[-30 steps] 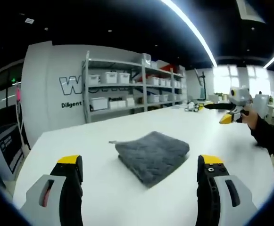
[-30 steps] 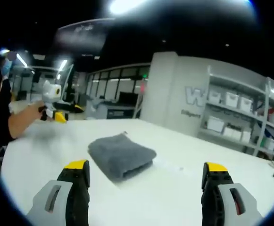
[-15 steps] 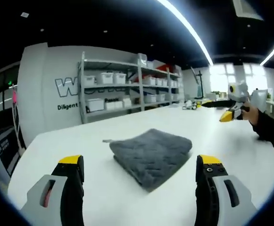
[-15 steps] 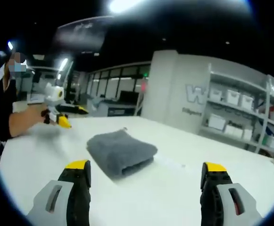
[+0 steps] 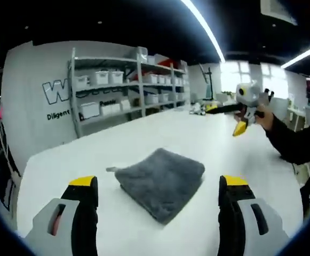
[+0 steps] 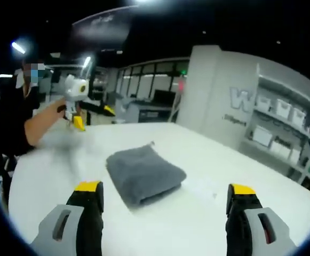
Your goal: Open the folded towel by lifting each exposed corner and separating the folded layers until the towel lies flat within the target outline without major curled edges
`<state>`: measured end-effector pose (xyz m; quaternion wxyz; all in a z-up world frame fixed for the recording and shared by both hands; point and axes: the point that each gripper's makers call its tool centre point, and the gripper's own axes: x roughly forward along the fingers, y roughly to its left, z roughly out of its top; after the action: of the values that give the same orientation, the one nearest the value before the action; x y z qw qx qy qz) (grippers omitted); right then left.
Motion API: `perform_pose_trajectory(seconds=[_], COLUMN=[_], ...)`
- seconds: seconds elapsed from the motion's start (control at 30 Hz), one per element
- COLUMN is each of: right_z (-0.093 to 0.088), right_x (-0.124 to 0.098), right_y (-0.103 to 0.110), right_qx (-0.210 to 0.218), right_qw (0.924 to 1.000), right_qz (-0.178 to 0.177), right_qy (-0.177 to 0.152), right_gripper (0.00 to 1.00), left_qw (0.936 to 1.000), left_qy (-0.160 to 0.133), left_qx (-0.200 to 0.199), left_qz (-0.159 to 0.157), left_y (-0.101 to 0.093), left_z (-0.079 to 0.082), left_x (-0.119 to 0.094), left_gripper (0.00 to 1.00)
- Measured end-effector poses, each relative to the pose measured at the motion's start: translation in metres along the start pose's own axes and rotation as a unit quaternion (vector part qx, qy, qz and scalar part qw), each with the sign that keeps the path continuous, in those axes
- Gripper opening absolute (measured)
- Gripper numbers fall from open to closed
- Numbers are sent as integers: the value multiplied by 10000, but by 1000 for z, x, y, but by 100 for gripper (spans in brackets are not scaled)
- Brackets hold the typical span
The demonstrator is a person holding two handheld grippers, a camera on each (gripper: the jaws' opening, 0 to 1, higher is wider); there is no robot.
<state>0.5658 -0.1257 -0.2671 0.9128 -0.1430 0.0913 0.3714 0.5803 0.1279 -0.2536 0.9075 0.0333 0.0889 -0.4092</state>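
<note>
A grey towel [image 5: 160, 181] lies folded in a thick square on the white table [image 5: 144, 133], a small tag sticking out at its far left corner. My left gripper [image 5: 157, 184] is open, its yellow-tipped jaws wide apart short of the towel. In the left gripper view, the right gripper [image 5: 244, 109] hangs above the table at the far right, held by a hand. In the right gripper view the towel [image 6: 144, 173] lies just ahead of my open right gripper [image 6: 165, 188]. The left gripper [image 6: 74, 104] is raised at the far left of that view.
Metal shelves with white bins [image 5: 117, 88] stand against the wall behind the table, also seen as shelves [image 6: 285, 125]. A person's dark sleeve [image 5: 296, 144] reaches over the table's right side. The person [image 6: 16, 122] stands at the table's left edge.
Both views have shifted a little with the hands. The towel lies folded as before. Each gripper appears slightly higher in the other's view, and both stay open.
</note>
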Motion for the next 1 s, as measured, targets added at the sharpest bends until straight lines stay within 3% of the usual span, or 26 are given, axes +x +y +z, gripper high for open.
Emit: perform_pose_trajectory(seconds=[0.07,0.2,0.4,0.47,0.53,0.63,0.73,0.87,1.0], right_z=[-5,-12,5,1,-9,-23,-28,-32,-36], right_x=[3,10,21,25,30,37,43,54,60], right_y=[2,1,-1,-1,2,3,1,2,4], right_qx=[5,36,95,172,288,286,464,831,836], right_qw=[9999,9997,9995,9992,9987,9984,9979,9957,9957], right_qz=[88,194,302,346,429,435,425,414,387], right_qy=[53,141,-90,-65,38,214,184,72,-26], right_gripper=[95,94,93,92,91,91,91,95,94], left_qw=[9994,9997,9991,9987,9966,9959,9949,9935,9929], left_qy=[-183,-35,207,264,416,537,628,707,819], left_qx=[-85,-111,-89,-211,-626,-677,-748,-842,-801], left_qz=[-271,-218,-359,-380,-344,-273,-244,-305,-307], left_y=[-5,3,-1,3,8,17,33,22,19], left_z=[2,-11,-27,-37,-51,-66,-73,-83,-90], left_x=[-2,3,10,16,21,28,30,35,38], left_gripper=[89,87,91,93,93,91,92,93,88])
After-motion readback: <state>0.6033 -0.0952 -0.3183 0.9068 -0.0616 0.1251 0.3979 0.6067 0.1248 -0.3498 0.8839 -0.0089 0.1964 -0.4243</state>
